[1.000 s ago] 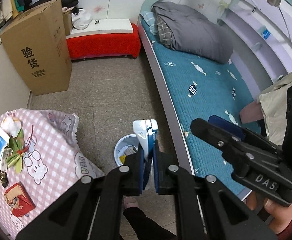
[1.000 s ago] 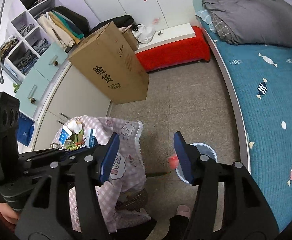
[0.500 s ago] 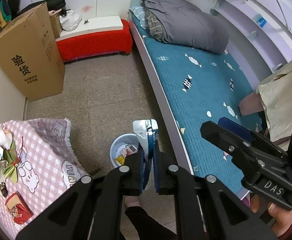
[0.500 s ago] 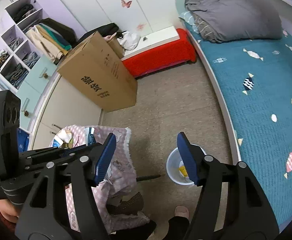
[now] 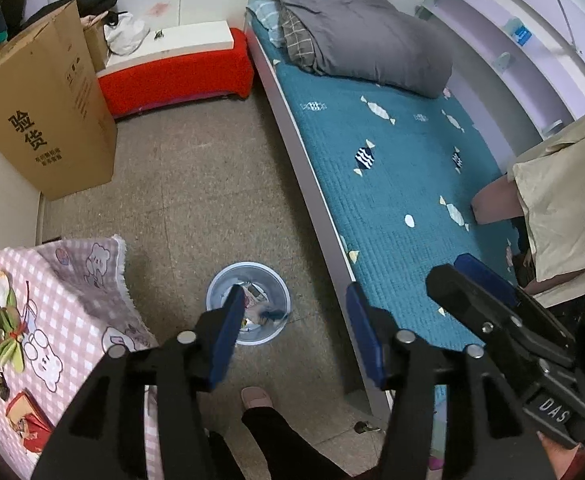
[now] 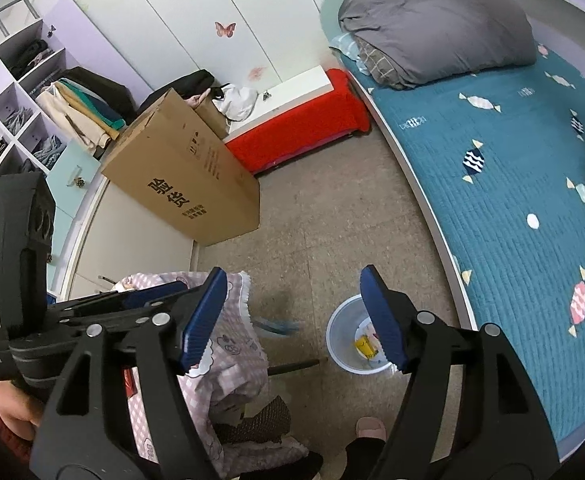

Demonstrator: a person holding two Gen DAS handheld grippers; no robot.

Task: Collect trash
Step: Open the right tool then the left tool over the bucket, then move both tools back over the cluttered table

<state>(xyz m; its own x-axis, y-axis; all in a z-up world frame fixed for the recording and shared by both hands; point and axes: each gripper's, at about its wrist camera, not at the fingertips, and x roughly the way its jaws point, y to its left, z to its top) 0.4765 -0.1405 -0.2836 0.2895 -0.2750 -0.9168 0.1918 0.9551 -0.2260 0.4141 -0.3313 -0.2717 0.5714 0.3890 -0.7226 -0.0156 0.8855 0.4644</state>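
- The left gripper (image 5: 290, 314) hangs above the white bin (image 5: 248, 307) on the floor, its jaws opening with nothing between the blue pads; a blurred blue-and-white scrap (image 5: 266, 312) shows inside the bin's rim, apparently dropping in.
- In the right wrist view a smeared blue streak (image 6: 280, 326) falls beside the edge of the pink checked tablecloth (image 6: 228, 364), short of the bin (image 6: 358, 338) as seen from there, so whether the piece lands inside cannot be told.
- The right gripper (image 6: 292, 314) is also opening, half spread and empty, aimed at the floor between table and bin.
- A second ago the left jaws were clamped on a white-and-blue packet over the bin; that packet is now out of the grip.
- Judged from this, one item is delivered; more litter, including a red packet (image 5: 24, 426), lies near the tablecloth's front edge.
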